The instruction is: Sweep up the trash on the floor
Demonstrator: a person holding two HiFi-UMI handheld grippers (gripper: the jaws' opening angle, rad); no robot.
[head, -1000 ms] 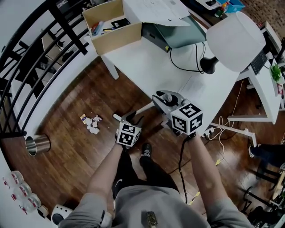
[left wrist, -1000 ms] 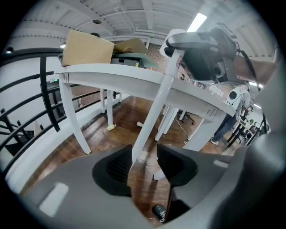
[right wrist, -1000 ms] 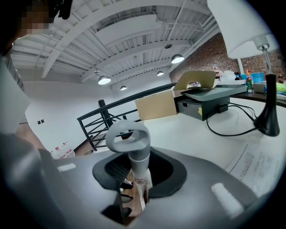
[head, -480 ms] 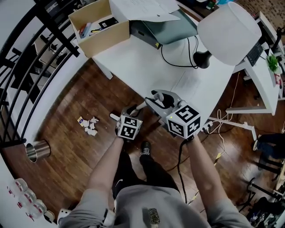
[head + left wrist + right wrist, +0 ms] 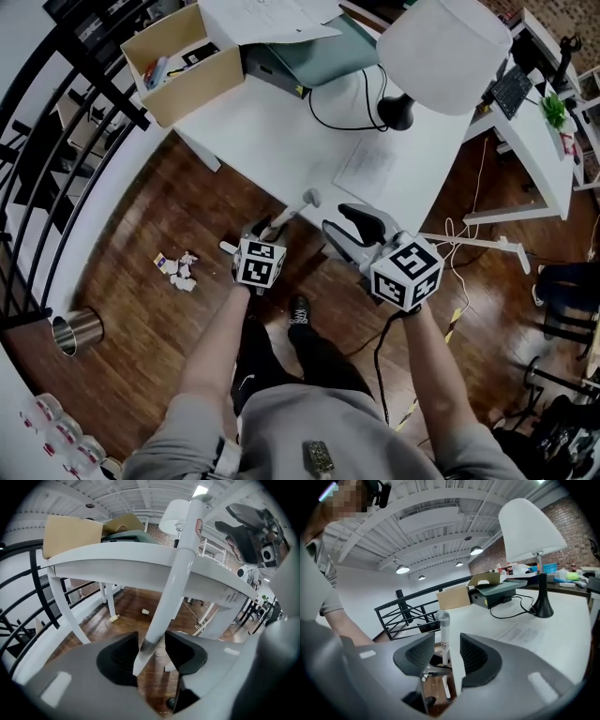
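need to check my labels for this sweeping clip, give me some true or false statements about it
1. The crumpled white paper scraps lie on the brown wooden floor. True.
2. The shiny metal cylinder bin stands on the white table. False: it stands on the floor.
3. The open cardboard box sits on the table. True.
4. The right gripper clamps the white pole. False: its jaws have just been opening and stand apart; the pole is ahead, ungripped.
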